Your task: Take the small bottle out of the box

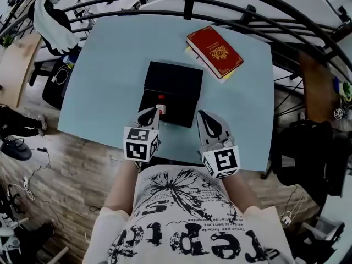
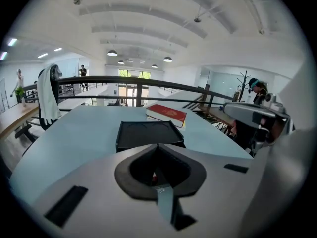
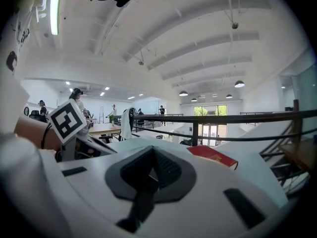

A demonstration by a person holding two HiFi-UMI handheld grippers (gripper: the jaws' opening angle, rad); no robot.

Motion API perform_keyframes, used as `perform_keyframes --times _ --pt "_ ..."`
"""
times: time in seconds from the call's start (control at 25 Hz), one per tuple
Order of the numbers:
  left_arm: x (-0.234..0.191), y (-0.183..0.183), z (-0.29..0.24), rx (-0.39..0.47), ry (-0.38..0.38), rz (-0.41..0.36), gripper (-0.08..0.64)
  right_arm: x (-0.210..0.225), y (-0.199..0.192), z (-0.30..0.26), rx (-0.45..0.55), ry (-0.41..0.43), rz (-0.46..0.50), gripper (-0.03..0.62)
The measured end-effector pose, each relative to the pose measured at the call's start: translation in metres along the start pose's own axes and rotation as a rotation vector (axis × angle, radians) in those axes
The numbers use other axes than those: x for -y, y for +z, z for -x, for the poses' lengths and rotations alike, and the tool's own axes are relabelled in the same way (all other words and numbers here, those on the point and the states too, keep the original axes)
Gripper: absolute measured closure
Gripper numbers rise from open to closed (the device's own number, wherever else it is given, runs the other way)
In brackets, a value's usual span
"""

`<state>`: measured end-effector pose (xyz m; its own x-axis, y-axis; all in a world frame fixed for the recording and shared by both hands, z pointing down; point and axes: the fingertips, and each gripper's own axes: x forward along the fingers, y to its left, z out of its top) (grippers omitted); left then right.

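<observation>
An open black box (image 1: 171, 81) lies in the middle of the pale blue table (image 1: 110, 65). A small bottle (image 1: 161, 104) with a red cap and white body stands at the box's near part. My left gripper (image 1: 154, 112) is shut, its tips just short of the bottle on its near left side. In the left gripper view only a red and white speck of the bottle (image 2: 154, 175) shows through the slit of the left gripper (image 2: 157, 172), with the box (image 2: 143, 135) beyond. My right gripper (image 1: 202, 115) (image 3: 148, 175) is shut and holds nothing, hovering right of the box.
A red book (image 1: 214, 51) (image 2: 167, 114) (image 3: 213, 156) lies on a yellow sheet at the table's far right. A black railing (image 1: 190, 1) runs behind the table. A white garment (image 1: 52, 21) hangs at the far left. Dark bags (image 1: 302, 147) sit on the floor to the right.
</observation>
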<state>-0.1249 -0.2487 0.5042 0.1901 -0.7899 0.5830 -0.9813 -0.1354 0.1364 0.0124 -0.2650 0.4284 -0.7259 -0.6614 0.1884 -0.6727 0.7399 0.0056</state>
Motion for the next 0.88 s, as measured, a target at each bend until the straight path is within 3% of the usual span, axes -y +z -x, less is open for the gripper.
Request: perform_keyframes --times 0.2,0.36,0.64,0.88 --pt "-0.007 -0.018 -0.039 -0.131 -0.025 0.01 0.538 0.012 -0.009 -0.011 -0.041 -0.03 -0.01 0.583" --pt "-0.012 -0.029 -0.061 -0.214 -0.066 0.061 0.537 0.019 -0.013 -0.018 -0.07 -0.077 -0.034 0.583" --pt "-0.023 -0.044 -0.09 -0.315 -0.127 0.139 0.393 0.024 -0.018 -0.034 -0.094 -0.125 -0.064 0.583" --pt "-0.032 -0.061 -0.114 -0.41 -0.138 0.098 0.323 0.023 -0.026 -0.042 -0.12 -0.155 -0.083 0.583"
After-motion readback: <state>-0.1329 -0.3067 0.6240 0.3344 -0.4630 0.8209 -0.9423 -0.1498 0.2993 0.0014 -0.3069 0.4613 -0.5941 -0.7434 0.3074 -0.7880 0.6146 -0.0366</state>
